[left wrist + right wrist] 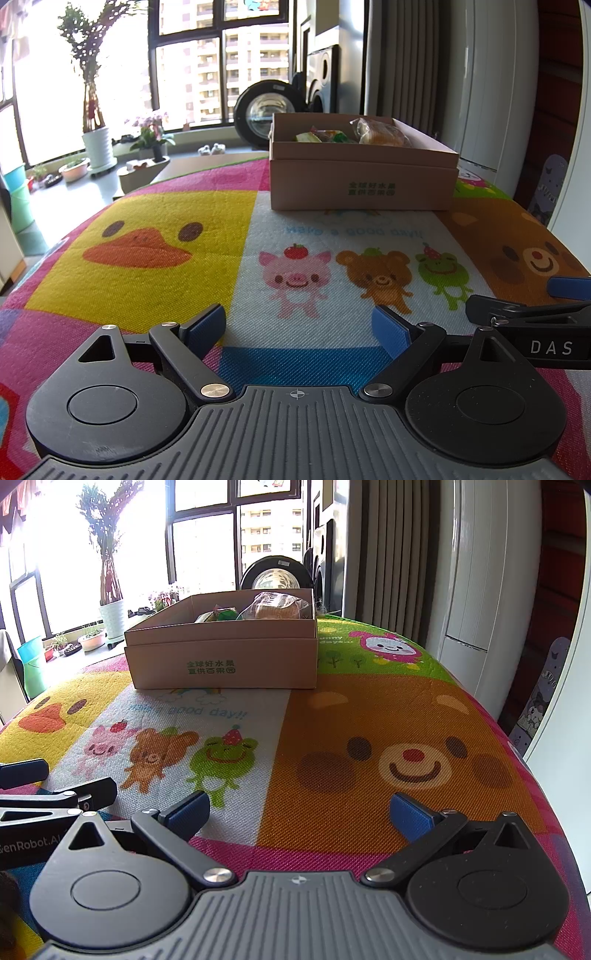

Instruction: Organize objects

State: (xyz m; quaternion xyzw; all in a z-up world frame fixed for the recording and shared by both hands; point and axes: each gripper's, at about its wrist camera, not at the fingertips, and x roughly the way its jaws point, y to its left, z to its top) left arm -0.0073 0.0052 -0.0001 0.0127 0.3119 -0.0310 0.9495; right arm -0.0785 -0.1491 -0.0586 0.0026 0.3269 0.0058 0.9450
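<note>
A cartoon mat (155,236) covers the whole work surface, its woven print split into panels: a yellow duck face at the left, a white middle panel with a pig, a bear and a frog under the words "good day", a large orange bear face at the right, and a green strip behind it. Both tools sit low over the mat's near edge, side by side. The left gripper (298,330) has its blue pads spread wide with nothing between them, over the white and blue panels. The right gripper (300,812) is likewise spread and empty, over the seam between the white panel and the orange bear.

The box (225,657), tan cardboard with green printed characters on its front, stands at the far side of the mat, well apart from both tools. It is open at the top and holds a wrapped bun (380,134) toward its right, with a few green and yellow items beside it that are too small to name with any confidence.

Behind the mat, large dark-framed windows (188,70) show tower blocks outside. A tall plant (90,74) in a white ribbed pot stands on the sunlit sill with smaller pots near it. A round black appliance (264,110) sits behind the box, grey curtains (384,550) hang to the right, and a white standing unit (484,583) is beside them.
</note>
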